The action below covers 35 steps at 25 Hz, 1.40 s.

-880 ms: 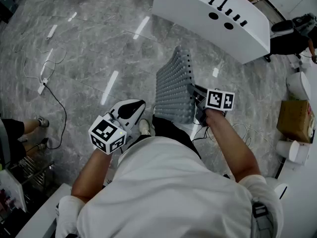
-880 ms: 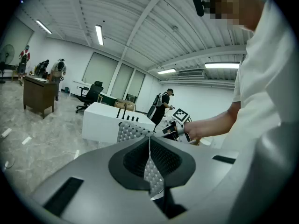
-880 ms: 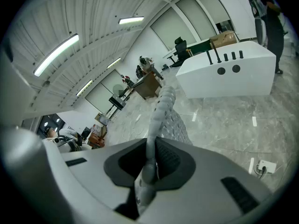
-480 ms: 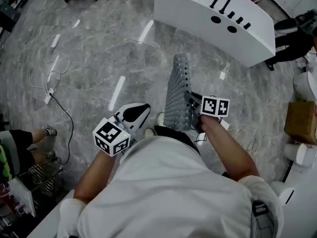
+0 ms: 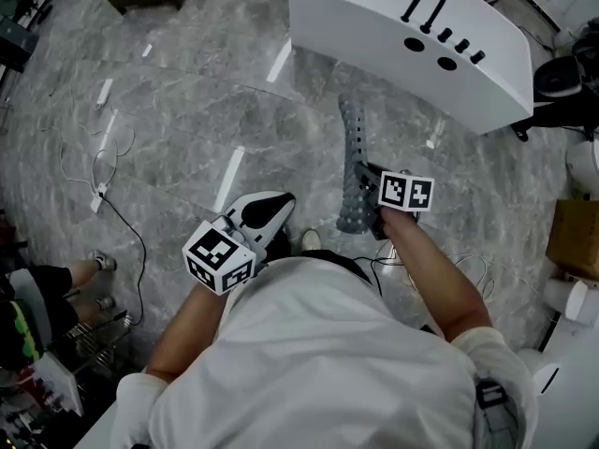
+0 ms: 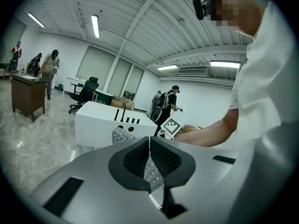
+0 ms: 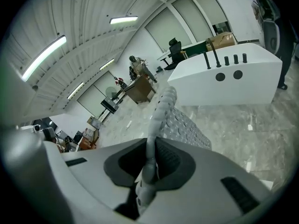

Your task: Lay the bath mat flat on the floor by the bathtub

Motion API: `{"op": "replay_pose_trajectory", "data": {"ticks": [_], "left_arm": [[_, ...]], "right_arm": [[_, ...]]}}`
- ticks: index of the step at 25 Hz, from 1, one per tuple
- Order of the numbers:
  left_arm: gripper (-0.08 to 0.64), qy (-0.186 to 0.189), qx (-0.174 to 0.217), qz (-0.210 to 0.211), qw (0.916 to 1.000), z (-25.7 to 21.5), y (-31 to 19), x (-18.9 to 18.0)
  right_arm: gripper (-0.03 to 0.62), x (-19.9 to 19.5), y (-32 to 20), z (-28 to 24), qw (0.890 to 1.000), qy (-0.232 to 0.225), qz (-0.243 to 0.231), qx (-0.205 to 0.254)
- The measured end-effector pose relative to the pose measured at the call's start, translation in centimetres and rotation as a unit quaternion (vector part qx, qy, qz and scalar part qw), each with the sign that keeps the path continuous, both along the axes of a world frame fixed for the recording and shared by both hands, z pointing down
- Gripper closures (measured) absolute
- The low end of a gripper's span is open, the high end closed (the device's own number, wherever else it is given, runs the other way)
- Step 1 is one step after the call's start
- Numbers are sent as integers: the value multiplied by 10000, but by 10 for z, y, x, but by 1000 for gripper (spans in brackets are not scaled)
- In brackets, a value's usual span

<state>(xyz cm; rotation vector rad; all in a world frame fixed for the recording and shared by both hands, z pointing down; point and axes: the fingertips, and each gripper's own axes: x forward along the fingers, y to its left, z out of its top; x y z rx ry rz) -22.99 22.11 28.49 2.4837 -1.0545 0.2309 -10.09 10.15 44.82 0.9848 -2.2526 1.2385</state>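
Bath mat: the grey studded bath mat (image 5: 352, 171) hung edge-on in the air above the floor (image 5: 187, 129), folded into a narrow strip. In the head view it ran from the right hand-held gripper towards 12 o'clock. It was not laid flat.
Right hand-held gripper: the right hand-held gripper (image 5: 368, 191) was clamped on the mat's near edge. In its own view the jaws were pressed against both sides of the mat's rim, and the studded sheet rose out from between them towards the bathtub.
Left hand-held gripper: the left hand-held gripper (image 5: 276, 209) was at 8 o'clock of the right one, with bare floor between it and the mat. In its own view the jaw tips met and nothing was clamped between them. A pale studded patch showed through the gap below the tips.
Bathtub: the white bathtub (image 5: 374, 26) stood at 12 to 1 o'clock of the head view, beyond the mat's far end and clear of it. Dark fittings and two round holes sat on its rim.
Floor: grey marble with bright streaks of reflected light. Loose cables (image 5: 122, 223) trailed across it at 9 o'clock.
Person: a white-sleeved person held both tools, bare forearms reaching forward.
Surroundings: a bystander's feet (image 5: 101, 265) were at 8 o'clock near the frame edge. A cardboard box (image 5: 573, 237) sat at 3 o'clock.
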Motion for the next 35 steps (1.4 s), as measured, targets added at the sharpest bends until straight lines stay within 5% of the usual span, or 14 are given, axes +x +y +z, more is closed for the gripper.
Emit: {"op": "replay_pose_trajectory", "data": {"ticks": [12,19,28,35], "left_arm": [[537,120,-133,874,9960,27,-196,-40],[537,165,-364,1212,9918,39,-303,-98],[538,292,-724,1170,9901,81,-372,-139],[538,292,-1122,1171,9863,137,-396,-131]], "right_arm": [[540,-33,-207,28,9963,91,845,-150],[540,-95,-326,51,9936,350,1034,-290],[540,-180,-454,105,9929,254,1108,-335],[540,-200,-535,167,9892,-214,1415,-331]]}}
